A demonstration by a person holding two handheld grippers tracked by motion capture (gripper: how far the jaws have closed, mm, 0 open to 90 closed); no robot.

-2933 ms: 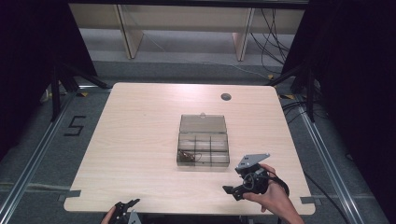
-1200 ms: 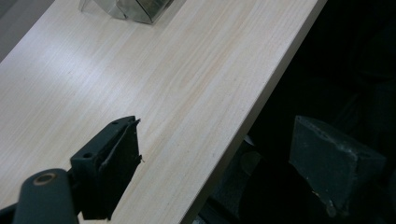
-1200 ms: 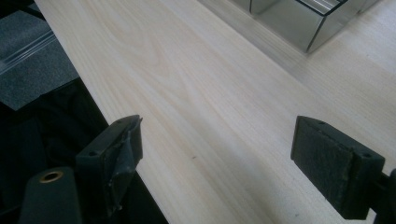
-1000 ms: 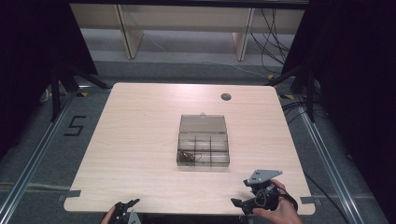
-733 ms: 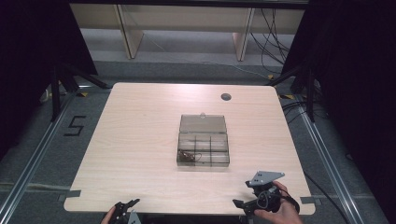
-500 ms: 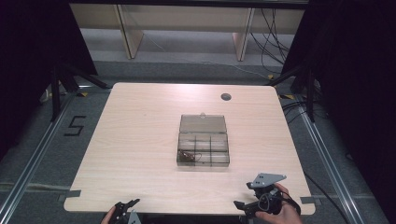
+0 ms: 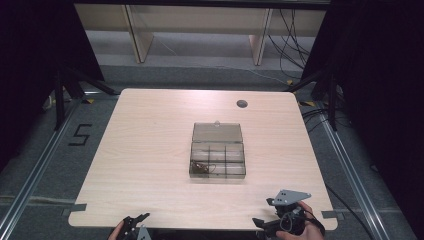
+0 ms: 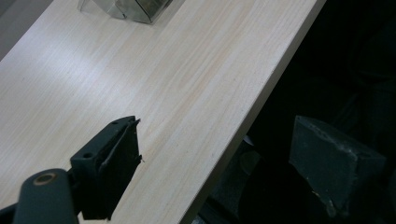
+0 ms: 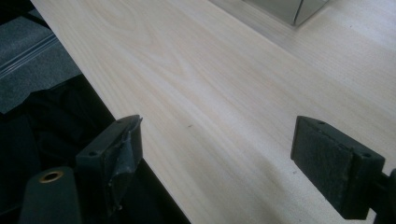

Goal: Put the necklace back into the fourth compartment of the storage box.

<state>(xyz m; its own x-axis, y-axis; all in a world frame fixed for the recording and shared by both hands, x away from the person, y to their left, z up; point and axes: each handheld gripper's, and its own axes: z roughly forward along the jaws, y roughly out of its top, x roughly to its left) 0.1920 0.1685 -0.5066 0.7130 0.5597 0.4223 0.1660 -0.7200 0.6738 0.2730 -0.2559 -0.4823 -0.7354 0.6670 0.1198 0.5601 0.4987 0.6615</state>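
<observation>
A clear plastic compartment box (image 7: 218, 159) sits near the middle of the wooden table (image 7: 150, 150), its lid (image 7: 217, 132) folded open and lying flat on the far side of the box. A small dark tangled item (image 7: 201, 167) lies in the box's near-left compartment.

The right gripper (image 7: 272, 220) is held in a hand (image 7: 300, 231) at the table's near edge, near and to the right of the box and well apart from it. Its jaws stand wide apart with nothing between them, over the bare tabletop at the edge.

The left gripper (image 7: 134, 222) is at the near edge too, to the near left of the box and well apart from it. Its jaws are also spread wide and empty, one over the wood, the other past the table's edge. A corner of the box (image 8: 135, 7) shows at the top of the left gripper view.
</observation>
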